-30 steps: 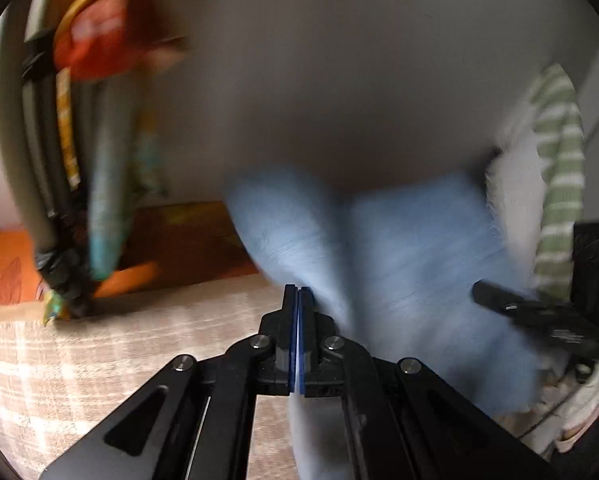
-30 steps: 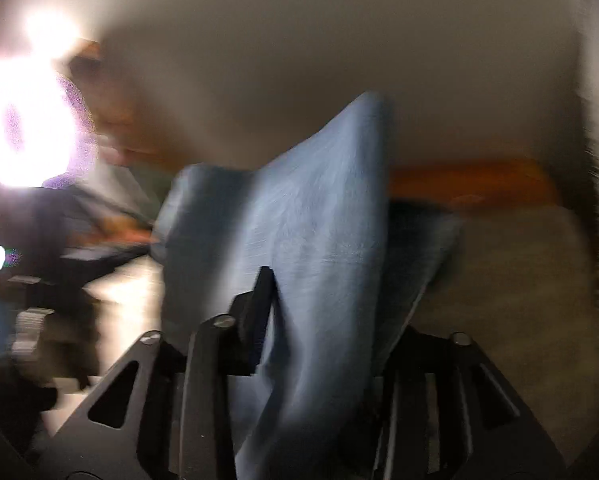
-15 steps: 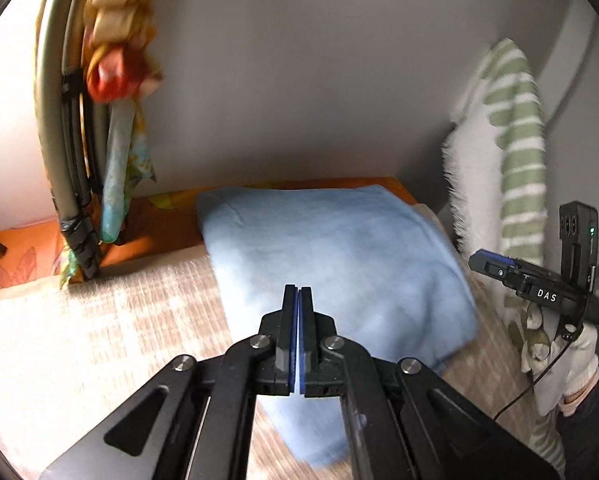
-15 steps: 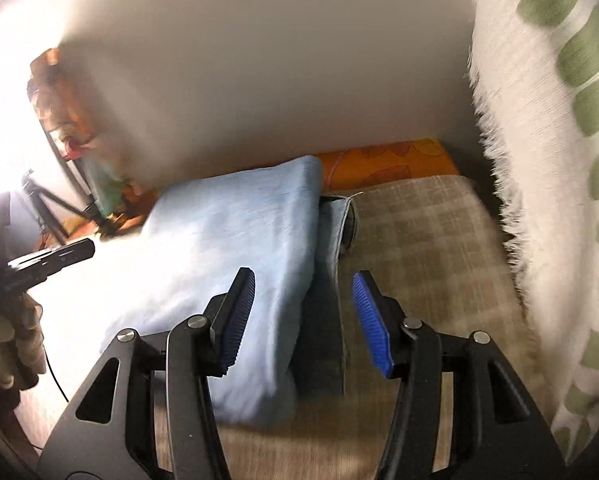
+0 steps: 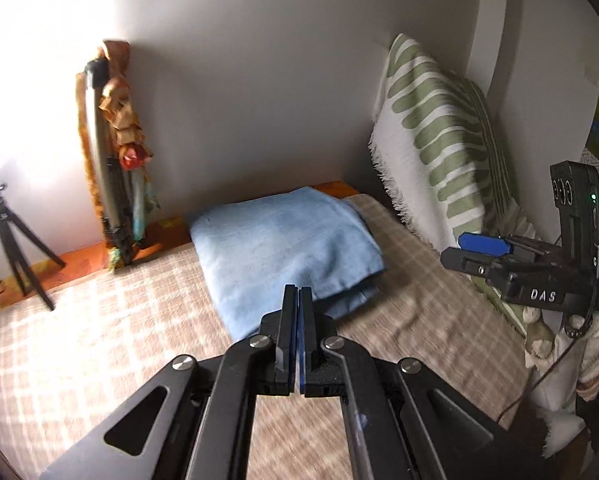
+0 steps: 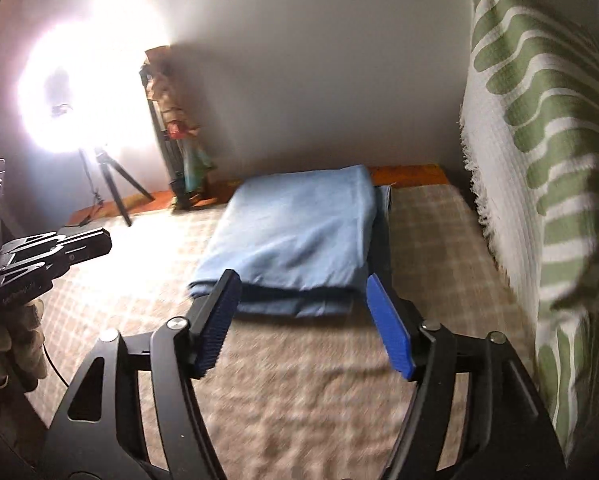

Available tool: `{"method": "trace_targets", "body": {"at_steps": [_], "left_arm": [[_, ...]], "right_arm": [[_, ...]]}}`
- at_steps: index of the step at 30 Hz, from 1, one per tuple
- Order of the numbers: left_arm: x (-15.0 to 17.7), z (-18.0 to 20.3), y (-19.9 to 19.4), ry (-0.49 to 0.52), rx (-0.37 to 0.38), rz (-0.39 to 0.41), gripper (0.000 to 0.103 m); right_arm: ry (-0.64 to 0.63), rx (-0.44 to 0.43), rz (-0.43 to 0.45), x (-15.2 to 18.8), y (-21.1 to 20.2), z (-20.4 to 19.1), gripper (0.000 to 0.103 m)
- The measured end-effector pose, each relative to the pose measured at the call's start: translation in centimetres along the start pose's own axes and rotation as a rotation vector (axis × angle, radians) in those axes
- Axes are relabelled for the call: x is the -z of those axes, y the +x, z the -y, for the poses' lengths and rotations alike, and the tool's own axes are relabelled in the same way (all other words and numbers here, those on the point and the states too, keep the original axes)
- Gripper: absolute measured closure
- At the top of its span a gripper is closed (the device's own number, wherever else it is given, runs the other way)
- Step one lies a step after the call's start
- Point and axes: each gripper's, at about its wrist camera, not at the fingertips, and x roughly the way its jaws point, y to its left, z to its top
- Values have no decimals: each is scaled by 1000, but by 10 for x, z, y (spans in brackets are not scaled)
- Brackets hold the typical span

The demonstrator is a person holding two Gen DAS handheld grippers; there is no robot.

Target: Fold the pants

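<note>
Your work surface is the bed, covered in a beige checked blanket (image 5: 99,344), with a grey wall behind it and a green-and-white patterned cushion (image 5: 439,152) propped upright at the right end. That layout gives you a broad, flat, soft field, which is why the pants (image 5: 283,248) lie out on it rather than hanging from your tools.

The pants are light blue, folded into a thick rectangular packet lying flat near the wall and the far edge of the blanket. From the right wrist view a darker lower layer (image 6: 381,232) sticks out along the packet's right side and at its near edge, so the stack is likely not quite squared, though blur makes the edges hard to judge.

A bright lamp on a tripod (image 6: 111,184) stands at the left, beside a bundle of poles and coloured cloth (image 5: 115,160) leaning on the wall; both are well apart from the packet.

Your right gripper (image 6: 303,316) hovers above the blanket just short of the packet, its jaws opening with nothing between them. Your left gripper (image 5: 298,308) has its pads pressed together on nothing. Neither touches the cloth, which suggests the fold is finished and resting under its own weight.
</note>
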Motion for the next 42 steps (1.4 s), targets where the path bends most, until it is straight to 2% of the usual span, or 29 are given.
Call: {"method": "trace_targets", "body": {"at_steps": [8, 11, 15, 18, 23, 27, 33, 42], "left_arm": [[40, 32, -53, 15, -25, 40, 103], [52, 36, -65, 8, -76, 34, 103], [63, 35, -81, 7, -103, 63, 103], [69, 35, -89, 10, -91, 62, 103], [79, 40, -98, 38, -94, 57, 103], [84, 42, -103, 25, -96, 49, 103], [87, 39, -113, -8, -146, 52, 103], [92, 41, -122, -6, -141, 53, 103]], "right_arm": [[-5, 53, 19, 49, -43, -28, 32], [19, 49, 33, 61, -56, -32, 24], [13, 79, 67, 69, -73, -39, 21], [20, 106, 97, 74, -82, -43, 9], [56, 108, 135, 77, -88, -45, 1], [74, 111, 127, 81, -88, -45, 1], [81, 122, 124, 88, -95, -47, 1], [83, 125, 121, 94, -101, -55, 0]]}}
